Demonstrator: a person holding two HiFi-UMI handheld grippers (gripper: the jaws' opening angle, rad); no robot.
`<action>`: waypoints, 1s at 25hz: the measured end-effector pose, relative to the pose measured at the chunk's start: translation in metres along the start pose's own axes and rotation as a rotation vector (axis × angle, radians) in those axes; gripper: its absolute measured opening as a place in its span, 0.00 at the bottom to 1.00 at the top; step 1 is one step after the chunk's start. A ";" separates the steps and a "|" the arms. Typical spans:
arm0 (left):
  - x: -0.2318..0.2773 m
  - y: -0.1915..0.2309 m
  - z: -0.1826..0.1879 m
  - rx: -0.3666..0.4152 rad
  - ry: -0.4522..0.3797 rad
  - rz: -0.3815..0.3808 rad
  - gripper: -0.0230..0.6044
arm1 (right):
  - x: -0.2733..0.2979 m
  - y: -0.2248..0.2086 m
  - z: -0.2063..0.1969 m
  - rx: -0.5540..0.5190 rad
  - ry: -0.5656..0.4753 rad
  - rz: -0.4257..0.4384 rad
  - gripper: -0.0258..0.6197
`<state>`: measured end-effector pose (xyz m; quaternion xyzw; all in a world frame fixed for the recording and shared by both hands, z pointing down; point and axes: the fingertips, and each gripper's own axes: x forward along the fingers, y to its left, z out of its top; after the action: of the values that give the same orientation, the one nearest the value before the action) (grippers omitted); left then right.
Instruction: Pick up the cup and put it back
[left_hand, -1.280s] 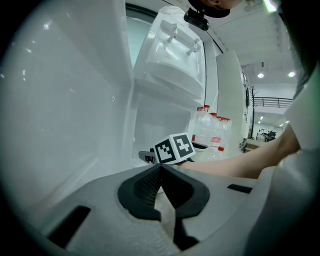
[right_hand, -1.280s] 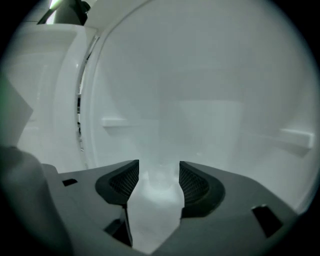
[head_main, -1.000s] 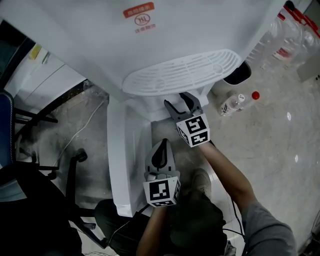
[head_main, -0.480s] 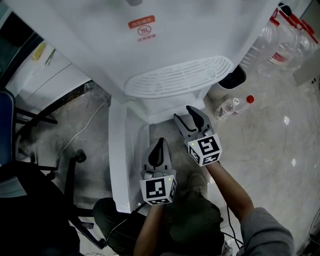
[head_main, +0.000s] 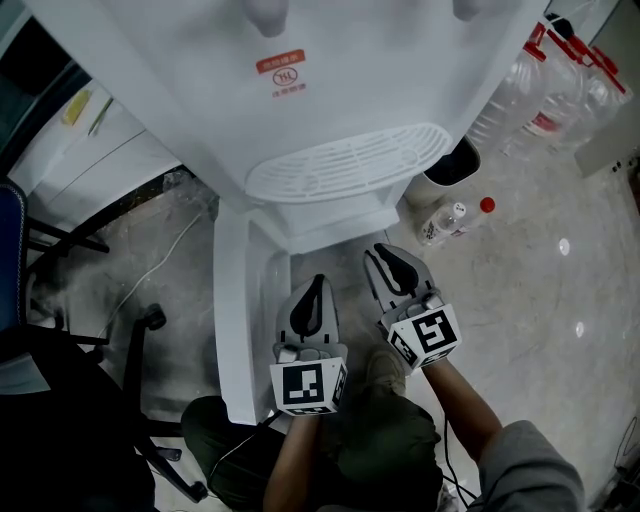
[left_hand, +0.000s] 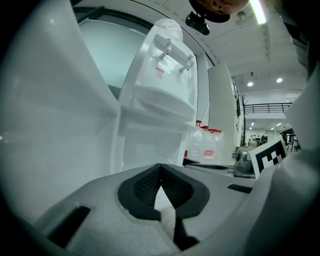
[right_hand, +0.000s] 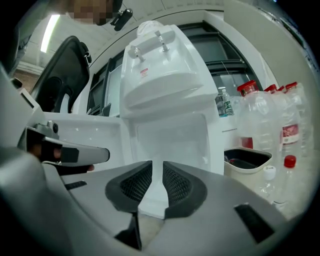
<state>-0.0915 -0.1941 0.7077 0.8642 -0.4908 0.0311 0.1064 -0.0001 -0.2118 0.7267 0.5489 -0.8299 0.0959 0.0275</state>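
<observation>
Two pairs of tongs hang side by side at lower centre of the head view, below the white water dispenser (head_main: 345, 165). The left tongs (head_main: 316, 288) are pressed together on nothing. The right tongs (head_main: 386, 260) have just been closing to a narrow slit, nothing between. No view shows the cup.

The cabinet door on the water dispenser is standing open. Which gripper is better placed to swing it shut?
Left, probably. The left gripper, jaws together, is right beside the open door. The right gripper is across the opening, farther from it; its jaws have just been closing, with nothing between them.
</observation>
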 end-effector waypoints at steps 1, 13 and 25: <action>0.000 -0.002 0.001 0.000 0.000 -0.007 0.05 | -0.003 0.002 0.001 0.004 0.005 0.004 0.14; -0.006 -0.022 0.043 -0.030 -0.029 -0.095 0.05 | -0.028 0.019 0.046 -0.011 -0.080 0.038 0.06; -0.071 -0.050 0.187 -0.060 0.057 -0.187 0.05 | -0.080 0.080 0.202 -0.027 -0.013 0.016 0.06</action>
<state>-0.0951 -0.1500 0.5064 0.9013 -0.4057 0.0310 0.1485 -0.0293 -0.1470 0.5063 0.5423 -0.8357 0.0816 0.0286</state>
